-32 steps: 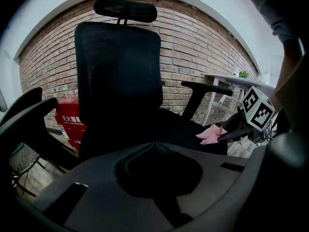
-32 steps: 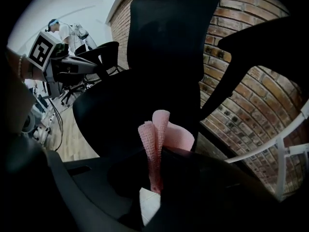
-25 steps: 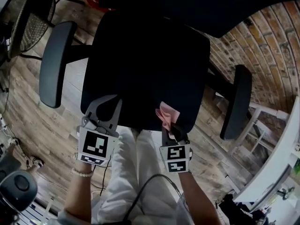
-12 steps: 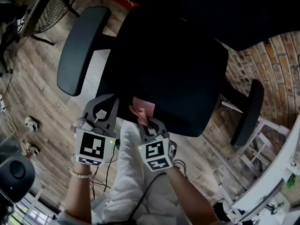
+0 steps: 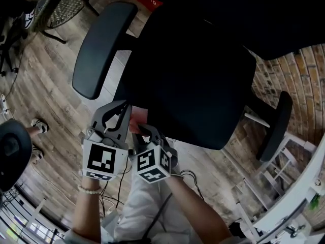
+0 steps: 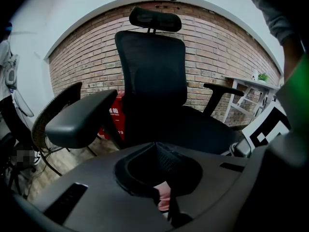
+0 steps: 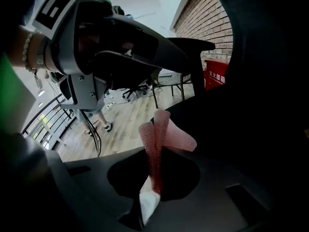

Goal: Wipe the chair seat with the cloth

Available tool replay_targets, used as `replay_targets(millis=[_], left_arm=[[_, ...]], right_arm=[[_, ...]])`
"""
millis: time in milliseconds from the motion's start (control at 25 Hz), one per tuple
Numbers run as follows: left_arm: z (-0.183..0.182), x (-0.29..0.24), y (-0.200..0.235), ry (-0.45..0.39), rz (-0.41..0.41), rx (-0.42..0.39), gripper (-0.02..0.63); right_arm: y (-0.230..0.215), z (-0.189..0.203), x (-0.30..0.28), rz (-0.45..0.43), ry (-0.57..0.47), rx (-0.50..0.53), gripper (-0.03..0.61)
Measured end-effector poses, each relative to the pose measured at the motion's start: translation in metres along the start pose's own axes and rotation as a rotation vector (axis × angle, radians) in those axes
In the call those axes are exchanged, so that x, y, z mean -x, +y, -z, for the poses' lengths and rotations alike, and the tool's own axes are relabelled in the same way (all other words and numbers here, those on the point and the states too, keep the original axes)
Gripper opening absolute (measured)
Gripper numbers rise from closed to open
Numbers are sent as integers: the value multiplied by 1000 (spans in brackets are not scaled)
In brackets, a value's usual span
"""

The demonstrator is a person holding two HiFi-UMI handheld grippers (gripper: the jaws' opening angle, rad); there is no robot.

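Observation:
The black office chair seat (image 5: pixel 193 80) fills the middle of the head view. My right gripper (image 5: pixel 142 131) is at the seat's front left corner, shut on a pink cloth (image 5: pixel 136 120). In the right gripper view the cloth (image 7: pixel 161 137) stands up folded out of the jaws, against the seat edge (image 7: pixel 251 129). My left gripper (image 5: pixel 122 111) hangs just left of the cloth, off the seat's front corner, jaws together and gripping nothing that I can see. A bit of the cloth (image 6: pixel 163 198) shows through the gap in its jaws. The left gripper (image 7: pixel 145 47) also shows in the right gripper view.
The left armrest (image 5: pixel 101 50) juts out above my grippers, and the right armrest (image 5: pixel 274 126) is on the far side. The backrest (image 6: pixel 150 66) stands before a brick wall. A red box (image 6: pixel 113 120) sits behind the chair, and a mesh chair (image 5: pixel 61 4) and white shelf (image 5: pixel 284 187) stand nearby.
My right gripper has carried the pink cloth leftward along the seat's front edge, from the right front to beside my left gripper. The left gripper has kept its place.

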State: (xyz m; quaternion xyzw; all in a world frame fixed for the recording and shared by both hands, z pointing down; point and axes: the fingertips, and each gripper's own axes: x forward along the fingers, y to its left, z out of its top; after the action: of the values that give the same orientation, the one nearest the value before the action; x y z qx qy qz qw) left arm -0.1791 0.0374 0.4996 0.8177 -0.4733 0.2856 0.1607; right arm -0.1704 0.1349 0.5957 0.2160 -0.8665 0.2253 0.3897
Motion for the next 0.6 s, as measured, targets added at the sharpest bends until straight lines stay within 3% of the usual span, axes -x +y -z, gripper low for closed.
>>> replay_targets(millis=[240,600], left_arm=[[-9,-5,-17,-6,25,-11,18],[-32,-27,-56,-16,95,-64,18]], right_arm=[[-14,35,20,62,57,2,56],[-76,117,85,250,146,-182,55]])
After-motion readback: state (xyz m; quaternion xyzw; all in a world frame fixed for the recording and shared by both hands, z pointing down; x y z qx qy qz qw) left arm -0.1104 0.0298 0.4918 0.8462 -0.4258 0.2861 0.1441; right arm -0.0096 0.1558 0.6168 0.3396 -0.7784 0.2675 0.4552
